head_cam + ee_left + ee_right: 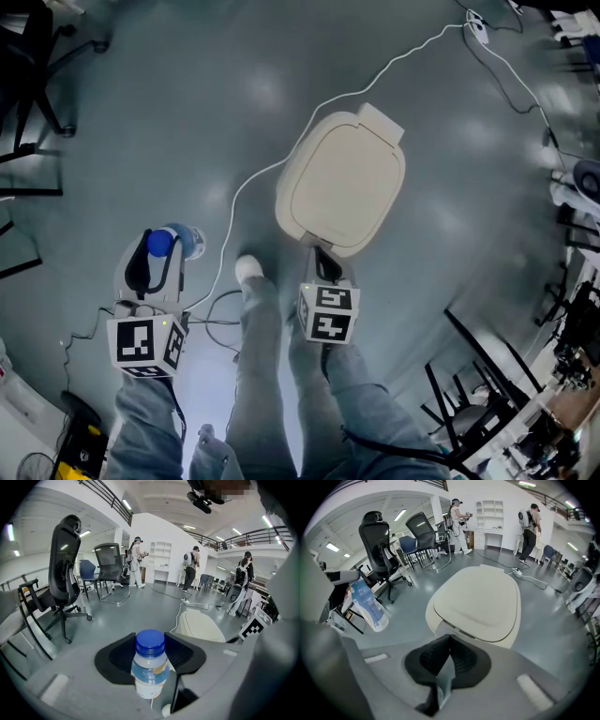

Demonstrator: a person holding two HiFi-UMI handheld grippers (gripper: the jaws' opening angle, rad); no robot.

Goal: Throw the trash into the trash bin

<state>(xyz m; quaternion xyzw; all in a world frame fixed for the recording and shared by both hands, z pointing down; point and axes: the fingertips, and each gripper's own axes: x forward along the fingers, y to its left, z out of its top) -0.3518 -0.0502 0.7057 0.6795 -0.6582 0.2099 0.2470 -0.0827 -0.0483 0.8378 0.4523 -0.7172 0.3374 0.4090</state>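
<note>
The cream trash bin (342,183) stands on the grey floor with its lid down. It also shows in the left gripper view (201,625) and fills the middle of the right gripper view (480,602). My left gripper (161,246) is shut on a small clear bottle (186,241) with a blue cap, to the left of the bin and apart from it. The bottle (150,665) sits between the black pads of that gripper (150,653), cap towards the camera. My right gripper (323,265) hangs at the bin's near edge; its jaws (449,644) meet at the tips with nothing between them.
A white cable (281,169) runs across the floor to a power strip (478,28) behind the bin. The person's shoe (248,270) is between the grippers. Black office chairs (65,573) stand at the left, dark frames (469,375) at the lower right. People stand far off (190,566).
</note>
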